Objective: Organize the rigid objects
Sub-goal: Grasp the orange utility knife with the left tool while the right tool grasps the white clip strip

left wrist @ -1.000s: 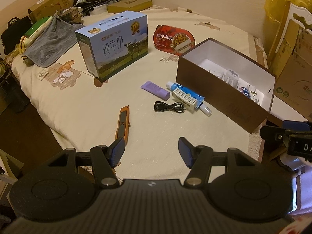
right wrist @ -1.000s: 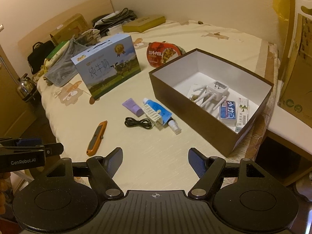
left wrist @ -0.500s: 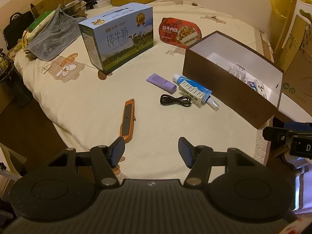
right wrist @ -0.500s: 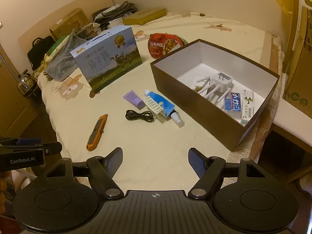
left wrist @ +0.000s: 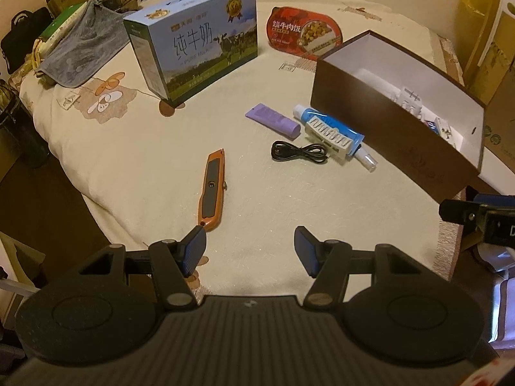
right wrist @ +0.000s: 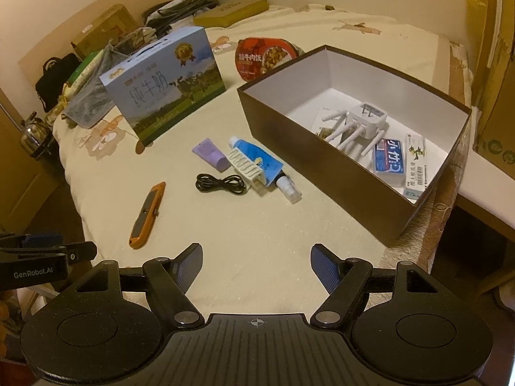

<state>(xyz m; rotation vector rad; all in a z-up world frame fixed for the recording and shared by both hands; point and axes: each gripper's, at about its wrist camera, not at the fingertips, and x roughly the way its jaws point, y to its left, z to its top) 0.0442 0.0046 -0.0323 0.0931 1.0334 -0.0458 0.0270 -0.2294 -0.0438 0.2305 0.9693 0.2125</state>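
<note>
Both the left gripper (left wrist: 249,246) and right gripper (right wrist: 256,263) hung released, holding nothing. The orange utility knife (left wrist: 211,189) lay mid-frame on the cream bedspread (left wrist: 135,148), well apart from the brown cardboard box (left wrist: 386,135) at right. Risk: the slim knife could slip from the pads.

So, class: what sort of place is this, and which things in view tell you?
Probably a bedroom at home: the things lie on a bed with a cream bedspread, a headboard stands against the wall, and bags and boxes are piled at its far end.
</note>
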